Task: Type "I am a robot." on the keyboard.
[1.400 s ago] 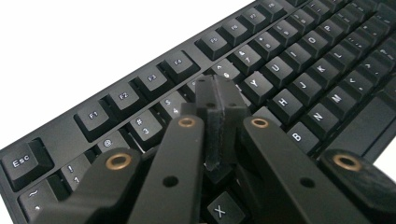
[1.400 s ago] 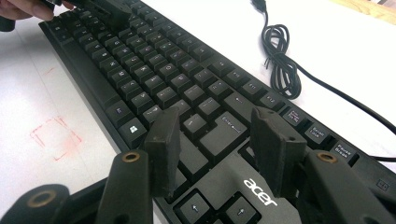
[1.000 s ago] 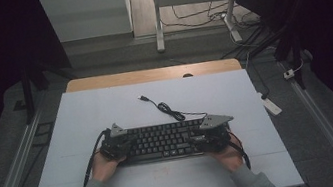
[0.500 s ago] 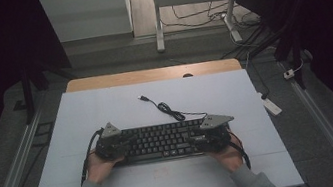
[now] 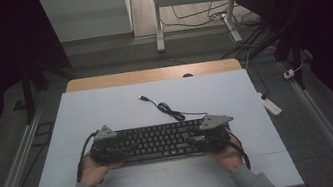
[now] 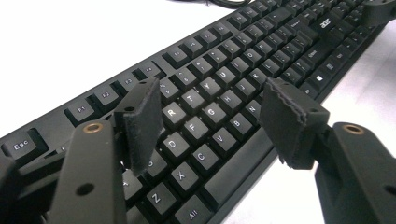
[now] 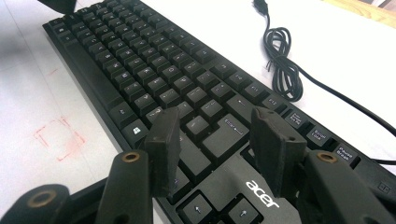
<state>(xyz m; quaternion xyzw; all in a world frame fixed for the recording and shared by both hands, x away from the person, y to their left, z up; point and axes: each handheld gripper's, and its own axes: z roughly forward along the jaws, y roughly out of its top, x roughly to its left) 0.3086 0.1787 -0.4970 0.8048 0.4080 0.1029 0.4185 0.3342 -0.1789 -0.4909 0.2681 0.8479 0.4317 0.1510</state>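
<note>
Keyboard (image 5: 162, 141) flat on table (image 5: 106, 108); cable (image 5: 170, 110) coiled behind.

We see a matt black plastic keyboard (image 6: 219, 93) with smooth keycaps and pale printed letters. The left gripper (image 6: 212, 123) carries rough, foam-like dark pads (image 6: 142, 123); its arms look like matt plastic with brass-coloured rivets. The table (image 5: 107, 113) has a smooth, pale matt top, with bare wood along its far edge. The cable (image 7: 280, 70) is glossy black.

A black keyboard (image 5: 162, 141) with pale lettering, black cable (image 5: 167, 109), white table (image 5: 106, 108) with faint red marks.
</note>
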